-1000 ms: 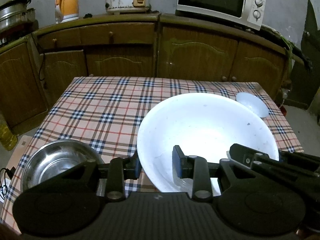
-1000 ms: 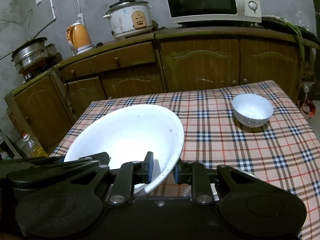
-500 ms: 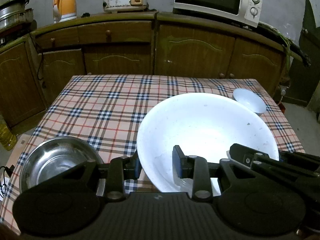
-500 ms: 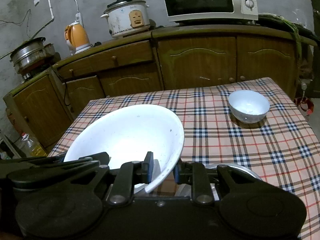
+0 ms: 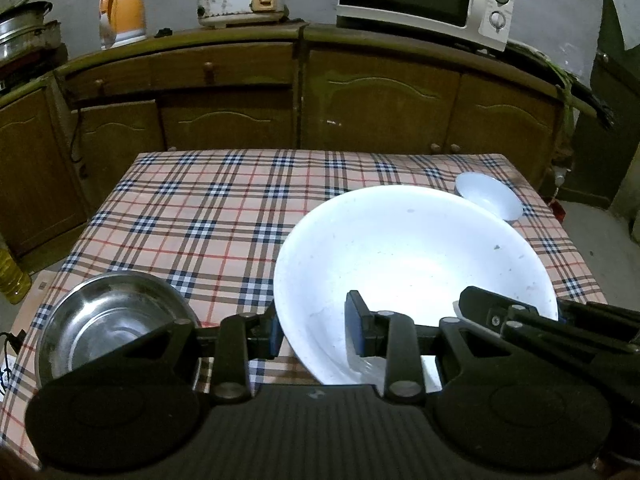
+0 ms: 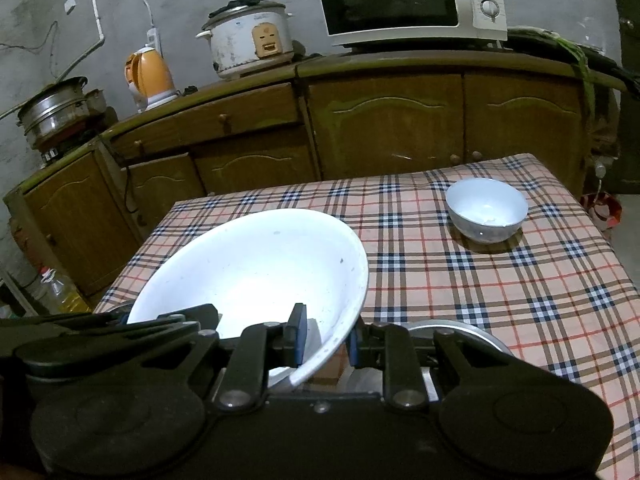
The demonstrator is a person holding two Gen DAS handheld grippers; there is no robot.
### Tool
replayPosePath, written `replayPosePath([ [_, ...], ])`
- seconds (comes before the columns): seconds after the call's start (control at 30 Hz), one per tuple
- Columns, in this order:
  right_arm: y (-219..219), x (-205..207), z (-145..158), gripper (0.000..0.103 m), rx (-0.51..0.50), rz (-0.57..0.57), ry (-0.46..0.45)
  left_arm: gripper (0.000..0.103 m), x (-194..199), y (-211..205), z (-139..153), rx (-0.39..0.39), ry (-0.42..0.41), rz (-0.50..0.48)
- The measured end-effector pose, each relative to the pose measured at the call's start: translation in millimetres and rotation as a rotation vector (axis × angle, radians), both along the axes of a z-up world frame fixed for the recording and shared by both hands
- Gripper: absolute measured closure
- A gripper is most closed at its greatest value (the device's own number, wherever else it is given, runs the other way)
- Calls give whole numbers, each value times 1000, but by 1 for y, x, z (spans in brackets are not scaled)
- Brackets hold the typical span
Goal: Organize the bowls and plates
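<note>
Together, the left gripper (image 5: 316,330) and right gripper (image 6: 326,338) clamp opposite rims of the big white bowl (image 5: 412,276), lifted over the tabletop's near edge; level, matched hands should prevent tipping.

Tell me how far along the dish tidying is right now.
Nothing looks stacked yet. In hand: both tongs, left and right, are shut on opposite rims of the large white shallow bowl, holding it tilted above the plaid tablecloth. Left to sort: the round stainless steel bowl at the near left edge and the small white ceramic bowl standing alone at the far right corner.
</note>
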State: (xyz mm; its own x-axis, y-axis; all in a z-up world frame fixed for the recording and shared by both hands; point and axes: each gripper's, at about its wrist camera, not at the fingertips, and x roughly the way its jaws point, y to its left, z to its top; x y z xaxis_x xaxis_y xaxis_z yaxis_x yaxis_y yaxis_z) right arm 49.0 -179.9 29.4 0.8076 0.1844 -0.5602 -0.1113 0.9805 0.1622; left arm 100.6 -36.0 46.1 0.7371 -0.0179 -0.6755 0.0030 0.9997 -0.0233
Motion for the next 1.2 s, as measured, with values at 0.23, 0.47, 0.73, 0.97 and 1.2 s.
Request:
replayPosePath([
  [0.23, -3, -5, 0, 77, 0, -10, -2, 71, -3, -4, -1, 1, -1, -12],
  [0.47, -9, -9, -1, 77, -4, -20, -1, 71, -5, -10, -2, 3, 0, -22],
  [0.73, -14, -13, -1, 77, -7, -33, 0, 71, -6, -15, -4, 0, 4, -33],
  [0.97, -19, -16, -2, 77, -11, -45, 1, 71, -8, -19, -5, 0, 7, -45],
  [1.2, -27, -19, -4, 77, -17, -61, 3, 71, -9, -26, -8, -1, 13, -63],
])
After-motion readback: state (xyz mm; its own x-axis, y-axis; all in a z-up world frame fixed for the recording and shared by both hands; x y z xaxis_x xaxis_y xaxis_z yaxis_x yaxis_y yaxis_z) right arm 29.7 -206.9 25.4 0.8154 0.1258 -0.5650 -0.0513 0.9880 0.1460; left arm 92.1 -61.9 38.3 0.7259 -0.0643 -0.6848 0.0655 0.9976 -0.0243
